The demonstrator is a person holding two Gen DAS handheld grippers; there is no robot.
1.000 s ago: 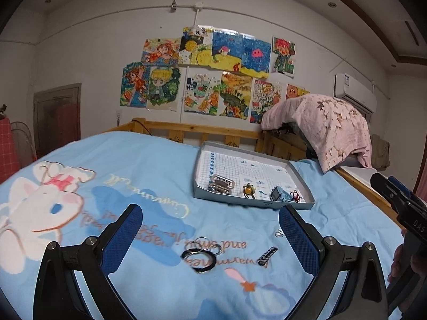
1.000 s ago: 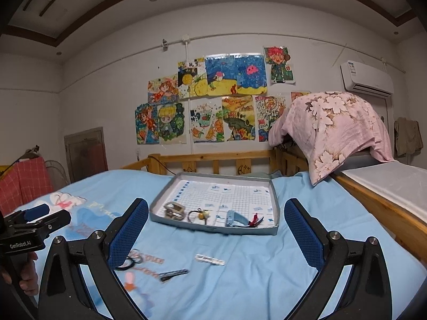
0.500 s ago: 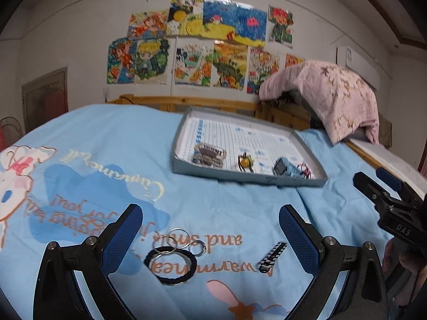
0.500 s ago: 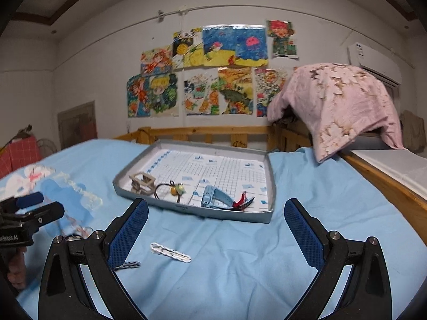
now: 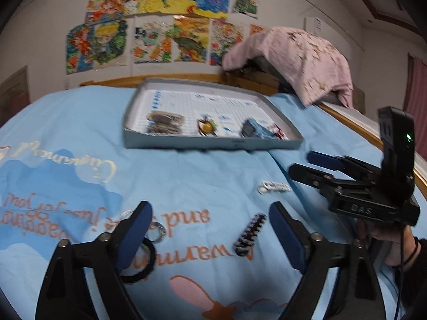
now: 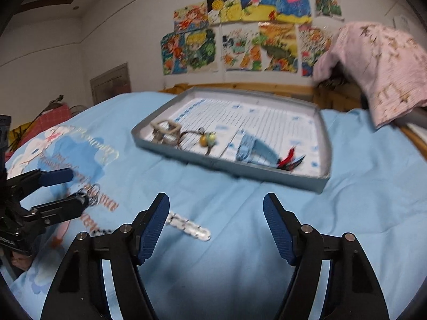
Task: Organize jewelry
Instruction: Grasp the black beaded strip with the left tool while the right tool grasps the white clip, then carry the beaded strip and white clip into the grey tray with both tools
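Lying loose on the blue bedsheet, in front of the grey tray, are the pieces not yet put away: a white beaded hair clip, a dark beaded hair clip, a black hair tie and a few thin metal rings.

The tray already carries a square-framed ornament, a corded charm with a yellow bead, a blue clip and a red-and-dark piece along its near wall.

The right tool hangs released, fingers spread, with the white clip just ahead of its left finger. The left tool is likewise released, the dark clip between its fingers and the hair tie beside its left one.

Both clips look light, slim and stiff, probably slick, and they sink a little into the soft sheet. I would pinch each across its narrow width near the middle, pressing the fingertips slightly into the fabric. The rings look too thin for a flat pinch and would likely skid.
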